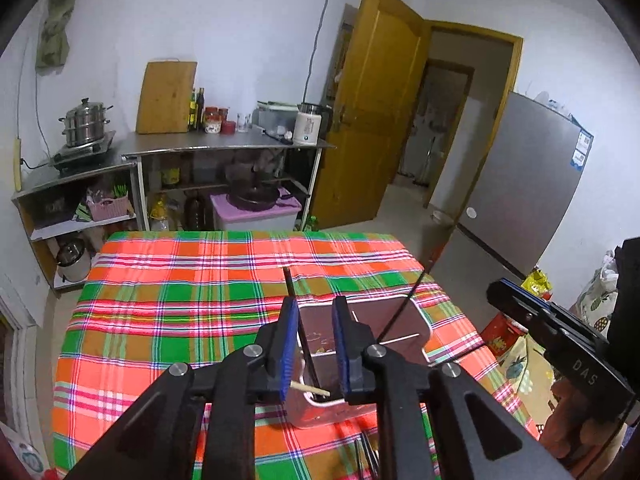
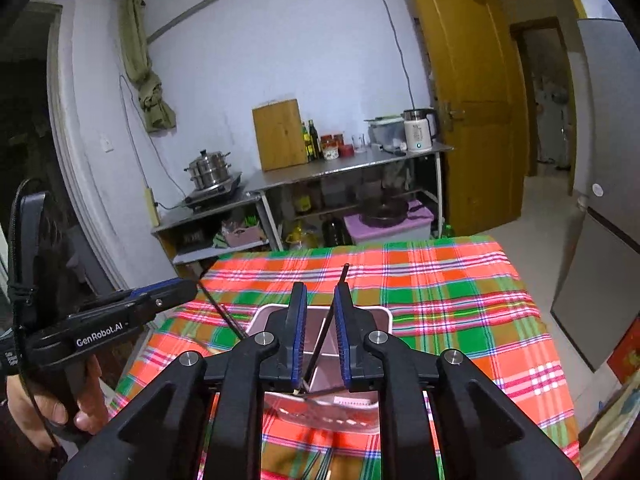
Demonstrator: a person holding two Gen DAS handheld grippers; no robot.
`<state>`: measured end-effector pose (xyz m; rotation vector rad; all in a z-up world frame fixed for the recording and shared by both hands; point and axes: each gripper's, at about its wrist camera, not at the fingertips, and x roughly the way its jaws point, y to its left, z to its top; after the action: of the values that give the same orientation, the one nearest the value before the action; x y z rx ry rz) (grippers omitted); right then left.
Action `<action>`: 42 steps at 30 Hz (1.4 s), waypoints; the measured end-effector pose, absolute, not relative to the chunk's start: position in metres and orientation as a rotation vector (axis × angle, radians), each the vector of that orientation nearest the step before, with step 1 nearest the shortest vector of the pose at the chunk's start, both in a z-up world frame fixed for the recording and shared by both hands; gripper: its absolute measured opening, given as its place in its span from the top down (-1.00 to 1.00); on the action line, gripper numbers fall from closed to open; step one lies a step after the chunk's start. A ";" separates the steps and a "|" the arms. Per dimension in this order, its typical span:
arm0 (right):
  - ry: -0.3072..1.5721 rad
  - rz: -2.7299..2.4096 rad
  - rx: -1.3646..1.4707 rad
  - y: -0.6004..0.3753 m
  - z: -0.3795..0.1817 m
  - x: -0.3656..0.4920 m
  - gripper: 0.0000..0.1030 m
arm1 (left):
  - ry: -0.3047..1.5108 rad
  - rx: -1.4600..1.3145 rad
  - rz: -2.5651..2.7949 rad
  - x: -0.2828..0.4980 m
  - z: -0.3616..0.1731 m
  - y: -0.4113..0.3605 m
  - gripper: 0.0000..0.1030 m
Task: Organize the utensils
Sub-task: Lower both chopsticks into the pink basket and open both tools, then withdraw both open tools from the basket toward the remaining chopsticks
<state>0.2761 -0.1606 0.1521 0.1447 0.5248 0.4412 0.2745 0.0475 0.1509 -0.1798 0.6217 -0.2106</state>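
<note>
Low in the centre of both wrist views, a pale, square-sided plastic container (image 1: 416,320) sits on the table, which is covered by a bright orange, green and pink plaid cloth (image 1: 180,280). Your left gripper (image 1: 315,344) hangs over the container's near corner with its blue-padded jaws narrowly parted; a dark chopstick (image 1: 298,320) stands slanted in the gap between them, its lower end inside the container, and the pads do not appear to press on it. A short light wooden stick (image 1: 310,389) lies across the gap near the jaw roots. Your right gripper (image 2: 321,332) hangs over the same container from the other side, jaws likewise slightly apart, with a second dark chopstick (image 2: 334,312) leaning between them, its tip poking up past the right pad and its foot down in the container. In the right wrist view, your left gripper shows at lower left, held by your hand (image 2: 36,404). What else lies inside the container is hard to tell. Beyond the table, in the upper half of each frame, stand a steel counter (image 1: 224,144) with a wooden cutting board (image 1: 166,96), bottles, jars and a white kettle (image 1: 307,124), a steamer pot (image 1: 86,122) at left, and a yellow door (image 1: 372,112) at right.
</note>
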 end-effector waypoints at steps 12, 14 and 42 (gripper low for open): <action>0.513 0.445 0.145 -0.184 0.138 0.204 0.69 | 0.568 -0.172 -0.243 0.189 0.140 0.039 0.67; 0.516 0.438 0.144 -0.188 0.131 0.193 0.69 | 0.572 -0.173 -0.248 0.176 0.132 0.037 0.67; 0.703 0.443 0.172 -0.203 0.044 0.118 0.69 | 0.738 -0.189 -0.311 0.092 0.030 0.007 0.67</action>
<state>0.1177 -0.2032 0.0440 0.1724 0.7031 0.4435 0.0918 0.0075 0.0302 -0.1889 0.7380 -0.3108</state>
